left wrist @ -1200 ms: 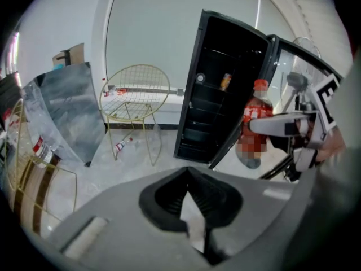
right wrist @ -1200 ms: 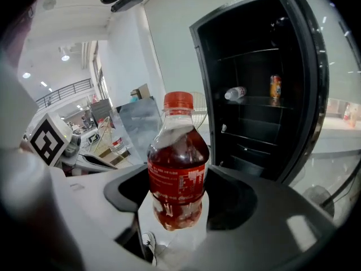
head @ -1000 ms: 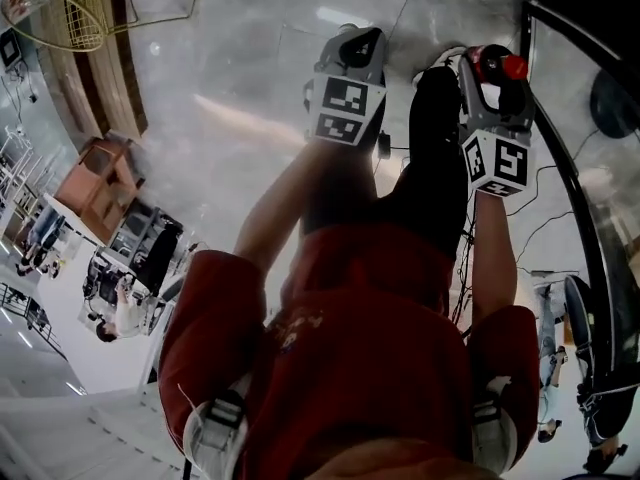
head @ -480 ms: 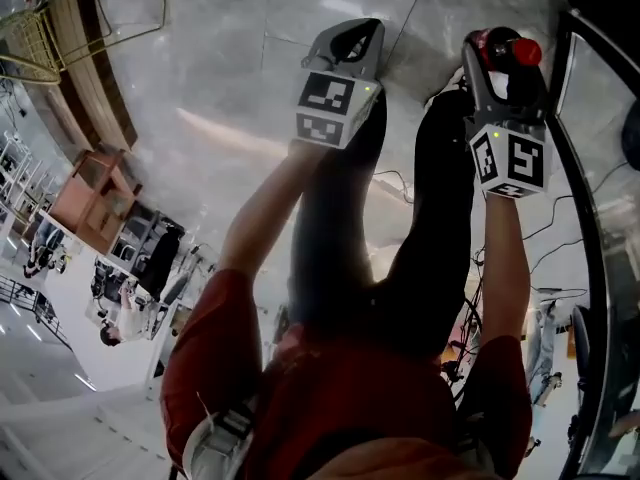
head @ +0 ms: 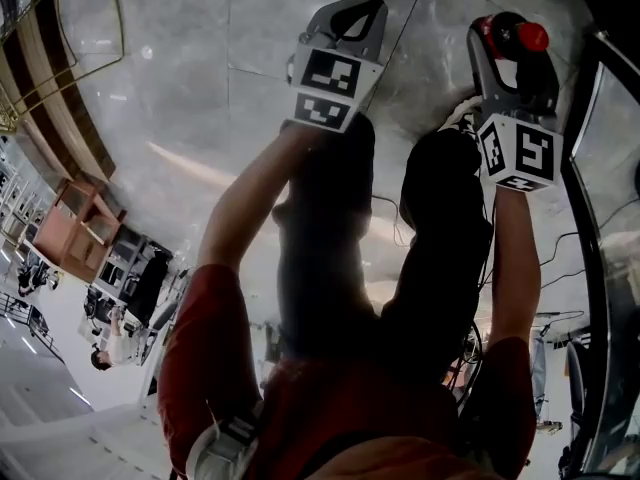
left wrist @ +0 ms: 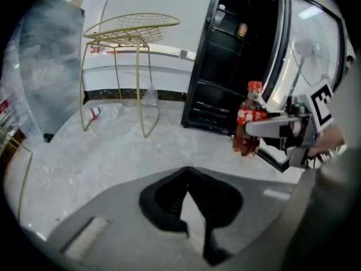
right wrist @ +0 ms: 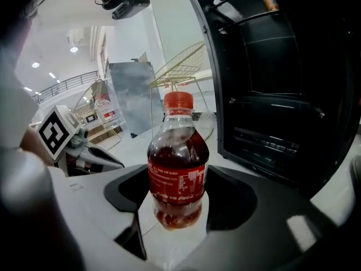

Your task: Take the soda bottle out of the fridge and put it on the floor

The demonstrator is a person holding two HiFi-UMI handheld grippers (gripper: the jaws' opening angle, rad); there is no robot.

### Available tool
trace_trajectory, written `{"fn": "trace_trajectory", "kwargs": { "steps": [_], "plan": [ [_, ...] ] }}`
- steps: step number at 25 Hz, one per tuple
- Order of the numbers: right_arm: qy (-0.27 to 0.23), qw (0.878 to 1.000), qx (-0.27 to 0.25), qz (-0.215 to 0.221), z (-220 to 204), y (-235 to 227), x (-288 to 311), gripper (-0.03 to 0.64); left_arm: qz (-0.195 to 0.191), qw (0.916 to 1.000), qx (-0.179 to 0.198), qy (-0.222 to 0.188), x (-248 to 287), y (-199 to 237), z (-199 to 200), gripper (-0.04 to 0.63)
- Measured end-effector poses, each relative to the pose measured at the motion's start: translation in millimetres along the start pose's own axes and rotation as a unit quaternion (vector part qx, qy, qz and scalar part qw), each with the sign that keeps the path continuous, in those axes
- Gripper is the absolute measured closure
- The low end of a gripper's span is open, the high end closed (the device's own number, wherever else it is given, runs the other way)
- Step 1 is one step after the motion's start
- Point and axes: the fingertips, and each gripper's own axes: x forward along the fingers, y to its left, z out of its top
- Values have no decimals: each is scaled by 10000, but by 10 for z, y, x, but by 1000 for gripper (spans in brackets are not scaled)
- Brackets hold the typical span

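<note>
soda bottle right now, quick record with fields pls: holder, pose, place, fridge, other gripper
bottle: soda bottle, red cap on, dark drink inside
holder: right gripper, jaws closed on the labelled body
pose: upright, held clear of the floor
place: outside the fridge, just in front of it
fridge: black, door open
other gripper: left gripper, jaws together, empty
task: bottle is out, not yet set down

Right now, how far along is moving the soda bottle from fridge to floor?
Done: the soda bottle is out of the open fridge. In hand: the right claw grips it upright, above the floor. Left: lowering it onto the floor and letting go. The left claw holds nothing.
</note>
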Motion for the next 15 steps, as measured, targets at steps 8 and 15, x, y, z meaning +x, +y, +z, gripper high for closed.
{"fn": "trace_trajectory", "kwargs": {
  "steps": [8, 15],
  "plan": [
    [-361, 9992, -36, -150, -487, -384, 751, 314, -54, 9984, 465, -324, 881, 277, -306, 595],
    [-600, 9975, -314, -198, -773, -469, 1053, 314, 1, 9942, 903, -581, 1191, 387, -392, 595]
  ]
}}
